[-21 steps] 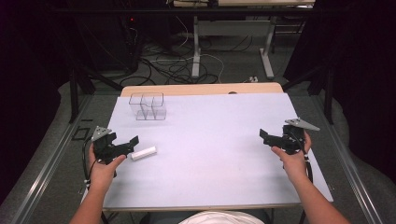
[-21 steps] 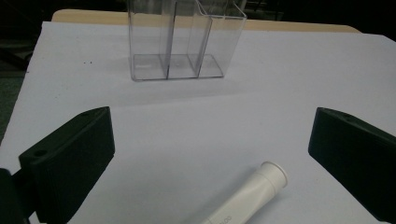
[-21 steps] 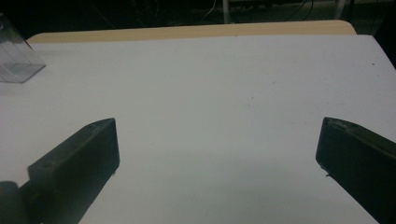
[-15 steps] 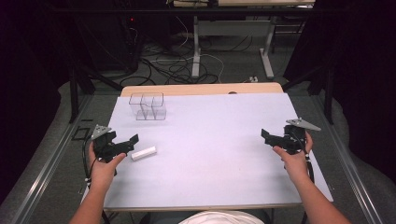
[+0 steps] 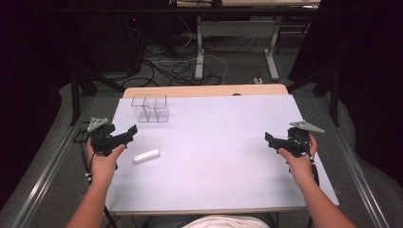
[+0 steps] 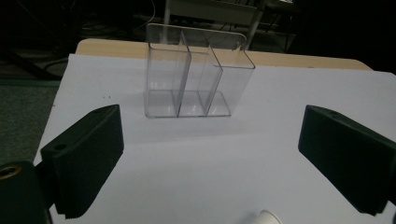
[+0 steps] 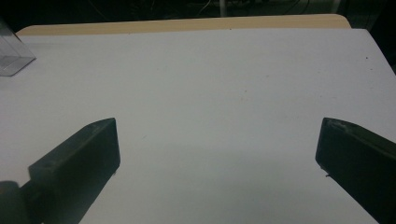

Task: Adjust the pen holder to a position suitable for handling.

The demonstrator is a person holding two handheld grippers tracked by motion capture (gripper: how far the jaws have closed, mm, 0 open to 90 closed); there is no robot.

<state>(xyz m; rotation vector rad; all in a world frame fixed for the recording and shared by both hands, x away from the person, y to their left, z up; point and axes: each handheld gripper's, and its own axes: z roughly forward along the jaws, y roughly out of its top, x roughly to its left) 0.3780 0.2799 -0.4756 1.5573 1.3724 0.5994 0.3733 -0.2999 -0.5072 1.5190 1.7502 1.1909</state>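
A clear plastic organizer (image 5: pixel 150 108) with three upright compartments stands at the table's far left; in the left gripper view the organizer (image 6: pixel 191 79) is straight ahead, beyond the jaws. A small white stick (image 5: pixel 146 156) lies flat on the white table, just right of my left gripper (image 5: pixel 129 133). The stick's end (image 6: pixel 268 217) peeks in at the bottom edge of the left gripper view. My left gripper (image 6: pixel 210 158) is open with nothing between its jaws. At the table's right side my right gripper (image 5: pixel 268 138) is also held open and empty (image 7: pixel 217 163) over bare tabletop.
The white table (image 5: pixel 223 156) has a wooden strip (image 5: pixel 204 90) along its far edge. A corner of the organizer (image 7: pixel 11 56) shows at the right gripper view's upper left. Table legs and cables (image 5: pixel 190 66) sit on the floor behind.
My left gripper has shifted slightly away from me, toward the organizer. The right gripper and the white stick have stayed where they were.
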